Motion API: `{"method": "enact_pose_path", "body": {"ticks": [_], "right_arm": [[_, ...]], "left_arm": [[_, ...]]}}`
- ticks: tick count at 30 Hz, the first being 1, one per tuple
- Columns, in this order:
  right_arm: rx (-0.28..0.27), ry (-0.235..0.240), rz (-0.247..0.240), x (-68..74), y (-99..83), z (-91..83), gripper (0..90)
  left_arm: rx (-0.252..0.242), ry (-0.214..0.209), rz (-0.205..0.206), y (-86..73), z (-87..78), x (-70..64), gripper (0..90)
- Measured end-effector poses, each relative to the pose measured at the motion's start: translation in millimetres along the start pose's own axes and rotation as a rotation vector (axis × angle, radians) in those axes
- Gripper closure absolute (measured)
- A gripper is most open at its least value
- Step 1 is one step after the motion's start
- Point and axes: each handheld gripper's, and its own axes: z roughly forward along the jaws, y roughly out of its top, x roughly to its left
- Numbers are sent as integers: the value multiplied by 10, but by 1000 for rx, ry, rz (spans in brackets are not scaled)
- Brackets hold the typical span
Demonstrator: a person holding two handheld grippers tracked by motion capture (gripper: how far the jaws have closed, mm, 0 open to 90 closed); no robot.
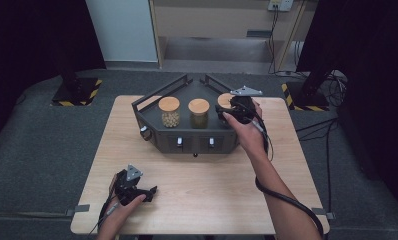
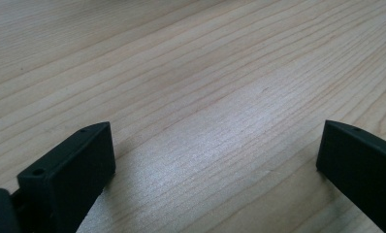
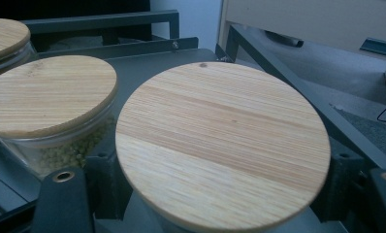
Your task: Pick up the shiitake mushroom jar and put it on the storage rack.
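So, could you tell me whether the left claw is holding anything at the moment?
No, the left claw stands open, with bare wooden table between its jaws.

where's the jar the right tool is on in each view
High view: the right-hand jar, last of three lidded jars in the dark tray, partly covered by the right tool.
Left gripper view: bare table wood between open jaws, no jar.
Right gripper view: its wooden lid takes up the centre, a jaw at either side of it.
Shared landmark: the middle jar right beside it.
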Motion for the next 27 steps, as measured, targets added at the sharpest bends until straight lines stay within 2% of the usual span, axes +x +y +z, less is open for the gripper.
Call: {"method": "enact_pose_path", "body": {"ticks": [27], "right_arm": [[11,12,23,-29,-67,67,256]], "left_arm": [[0,0,0,0,0,1,0]]}}
